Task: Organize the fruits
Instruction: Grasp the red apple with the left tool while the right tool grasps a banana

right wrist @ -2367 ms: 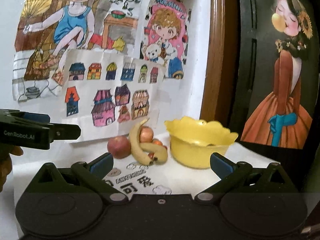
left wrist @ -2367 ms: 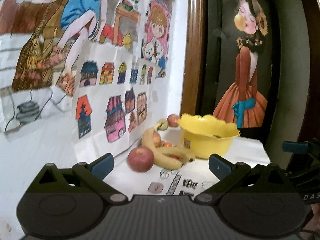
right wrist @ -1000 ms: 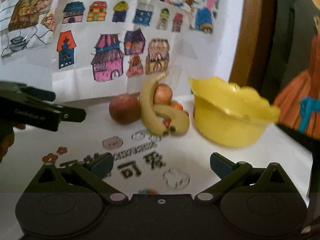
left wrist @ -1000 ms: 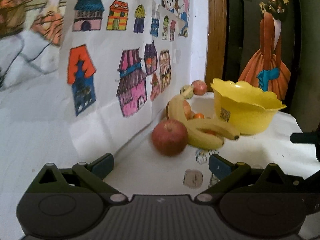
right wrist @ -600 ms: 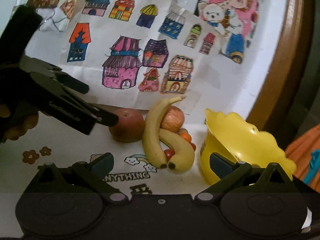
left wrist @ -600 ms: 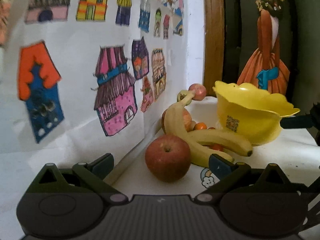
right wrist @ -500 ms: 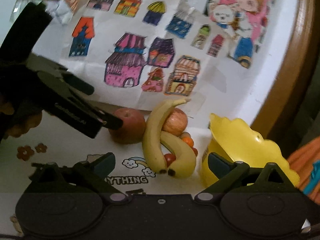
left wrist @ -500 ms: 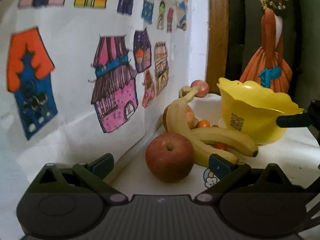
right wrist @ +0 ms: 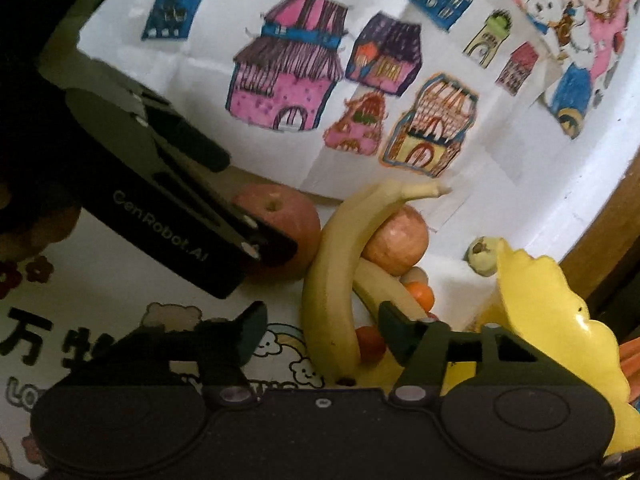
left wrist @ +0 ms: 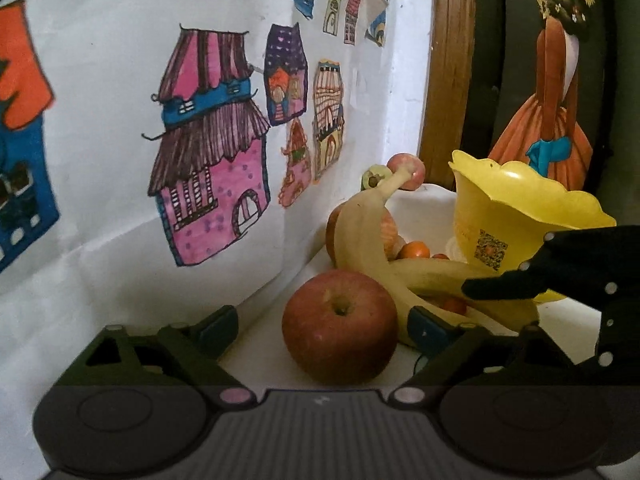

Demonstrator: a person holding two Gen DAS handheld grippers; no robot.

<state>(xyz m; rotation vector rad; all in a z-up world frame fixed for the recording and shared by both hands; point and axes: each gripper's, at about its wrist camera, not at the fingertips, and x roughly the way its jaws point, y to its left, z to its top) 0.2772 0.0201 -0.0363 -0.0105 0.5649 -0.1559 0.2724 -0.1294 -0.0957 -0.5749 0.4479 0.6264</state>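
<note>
Left wrist view: left gripper [left wrist: 322,330] spread wide around a dull red apple [left wrist: 340,328] just before the yellow bowl [left wrist: 520,220] with its QR label; right wrist view: right gripper [right wrist: 322,330] parted astride curved yellow bananas [right wrist: 332,280] beside that bowl, "GenRobot.AI" legible.

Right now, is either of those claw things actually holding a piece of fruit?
No, nothing is held. The left gripper has open jaws either side of the red apple; the right gripper, also open, straddles the bananas.
</note>
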